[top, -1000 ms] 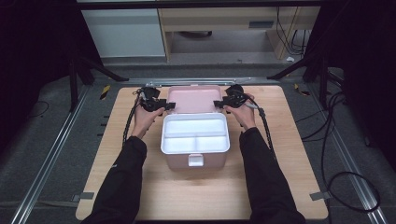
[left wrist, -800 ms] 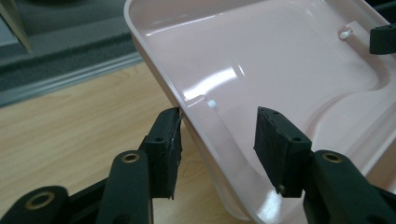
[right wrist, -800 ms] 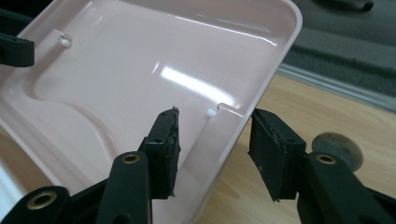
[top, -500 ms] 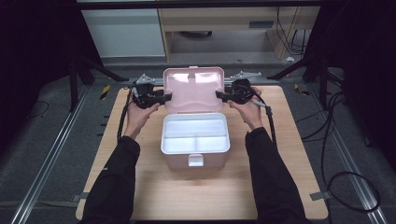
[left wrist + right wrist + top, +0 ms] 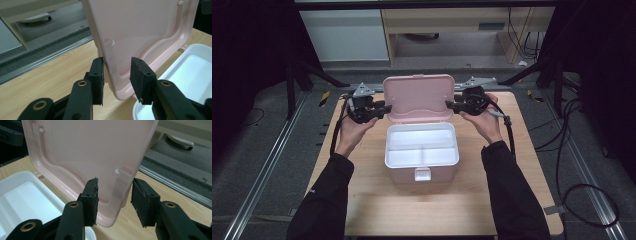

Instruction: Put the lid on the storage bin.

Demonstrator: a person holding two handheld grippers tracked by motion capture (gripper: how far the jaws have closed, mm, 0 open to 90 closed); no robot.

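From the high view, a pink box (image 5: 422,160) sits mid-table on a pale wooden tabletop (image 5: 522,200), its white inner tray (image 5: 421,145) exposed and its pink lid (image 5: 418,98) standing nearly upright at the far side. The left gripper (image 5: 382,108) is at the lid's left edge and the right gripper (image 5: 451,105) at its right edge, each carried by a hand in a black sleeve. Around the table lies grey carpet with metal rails (image 5: 272,170); black cables (image 5: 572,150) trail on the right, and pale cabinets (image 5: 347,35) stand behind.

In the left gripper view, the lid's edge (image 5: 120,75) sits between the two black jaws. The jaws have just been closing — one pad touches the lid's outer face, while the other stands off from the inner face, so the grip is not yet pressed home. Wood grain and a strip of rail and carpet run behind.

In the right gripper view, the lid's lower corner (image 5: 110,215) is between the jaws, which have likewise been closing — one pad lies against the inner face, and a gap shows at the outer pad. The white tray (image 5: 22,202) is at the left, with carpet and a rail beyond the table edge.
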